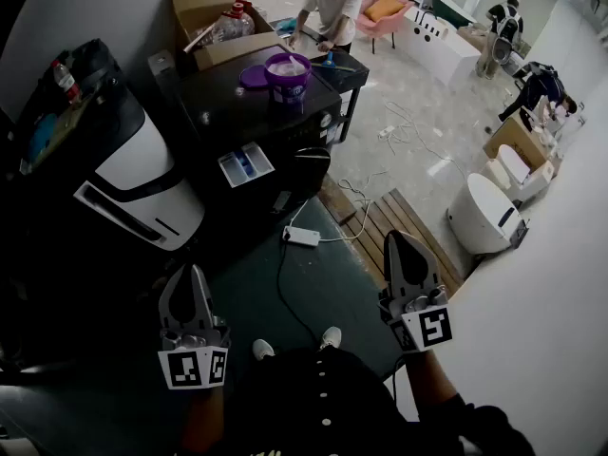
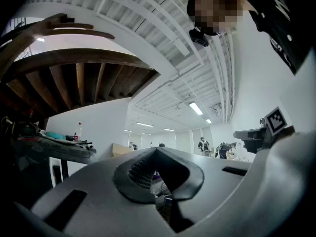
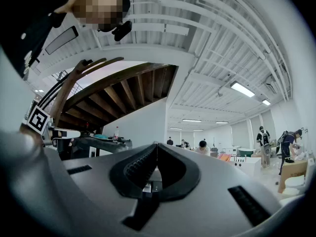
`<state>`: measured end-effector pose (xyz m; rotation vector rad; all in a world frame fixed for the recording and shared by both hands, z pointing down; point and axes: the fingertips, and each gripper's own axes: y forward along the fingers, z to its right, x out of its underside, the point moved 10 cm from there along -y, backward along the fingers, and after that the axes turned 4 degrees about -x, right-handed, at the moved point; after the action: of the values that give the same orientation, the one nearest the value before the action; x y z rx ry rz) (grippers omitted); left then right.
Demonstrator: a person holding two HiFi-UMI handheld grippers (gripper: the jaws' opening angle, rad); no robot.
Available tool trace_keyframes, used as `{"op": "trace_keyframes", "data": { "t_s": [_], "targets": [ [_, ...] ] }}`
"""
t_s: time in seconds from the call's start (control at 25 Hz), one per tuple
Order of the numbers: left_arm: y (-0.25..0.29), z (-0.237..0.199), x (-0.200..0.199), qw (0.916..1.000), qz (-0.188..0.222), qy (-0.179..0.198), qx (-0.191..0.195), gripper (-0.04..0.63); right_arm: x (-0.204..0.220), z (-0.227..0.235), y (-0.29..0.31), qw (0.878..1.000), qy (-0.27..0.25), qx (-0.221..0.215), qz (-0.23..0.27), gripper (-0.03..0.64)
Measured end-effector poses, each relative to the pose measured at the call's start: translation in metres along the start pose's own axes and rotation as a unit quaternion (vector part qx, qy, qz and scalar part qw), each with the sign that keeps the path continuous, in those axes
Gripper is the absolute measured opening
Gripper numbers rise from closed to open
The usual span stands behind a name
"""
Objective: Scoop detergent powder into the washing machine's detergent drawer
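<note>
While left gripper (image 1: pixel 197 275), right gripper (image 1: pixel 403 243) sit shut, one tub (image 1: pixel 288 78), one drawer (image 1: pixel 245 165).

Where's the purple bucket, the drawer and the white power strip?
Purple bucket (image 1: pixel 287 91), head view, its front wall.
Drawer (image 1: pixel 231 173), head view, its white left rim.
Power strip (image 1: pixel 302 237), head view, its middle.

The black washing machine (image 1: pixel 228 112) has a flat, dark top. Near its back right corner stands a purple tub (image 1: pixel 287 79), open, with white powder inside. The tub's purple lid (image 1: pixel 253 76) lies flat just beside it, along the back edge. On the floor (image 1: pixel 323 283) in front of the machine, a white power strip (image 1: pixel 302 237) lies beside a wooden pallet (image 1: pixel 399 226).
</note>
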<state>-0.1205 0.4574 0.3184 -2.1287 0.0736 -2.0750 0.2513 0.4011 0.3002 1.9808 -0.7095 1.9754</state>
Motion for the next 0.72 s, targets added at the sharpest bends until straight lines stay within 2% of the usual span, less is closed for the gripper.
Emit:
{"op": "trace_keyframes", "data": {
  "t_s": [0.12,0.28,0.6,0.64,0.68,0.72],
  "targets": [
    [-0.001,0.001,0.001,1.0000,-0.002,0.007,0.001,0.005,0.008,0.003,-0.005,1.000,0.004,-0.004,-0.006,0.029],
    [-0.005,0.002,0.002,1.0000,-0.006,0.004,-0.005,0.005,0.013,0.003,-0.013,0.999,0.038,0.018,-0.003,0.029],
    [-0.004,0.000,0.002,1.0000,-0.008,0.003,0.001,0.005,0.010,-0.011,-0.007,0.999,0.028,-0.012,-0.011,0.031],
    [-0.004,-0.001,0.001,1.0000,-0.007,0.003,0.002,0.005,0.009,-0.013,-0.005,1.000,0.027,-0.013,-0.011,0.069],
    [-0.004,-0.003,0.001,1.0000,-0.005,0.004,0.005,0.005,0.008,-0.015,-0.002,0.999,0.028,-0.015,-0.012,0.158],
    [-0.004,-0.006,0.000,1.0000,-0.004,0.003,0.008,0.005,0.008,-0.017,0.000,0.999,0.030,-0.015,-0.013,0.184]
  ]
}}
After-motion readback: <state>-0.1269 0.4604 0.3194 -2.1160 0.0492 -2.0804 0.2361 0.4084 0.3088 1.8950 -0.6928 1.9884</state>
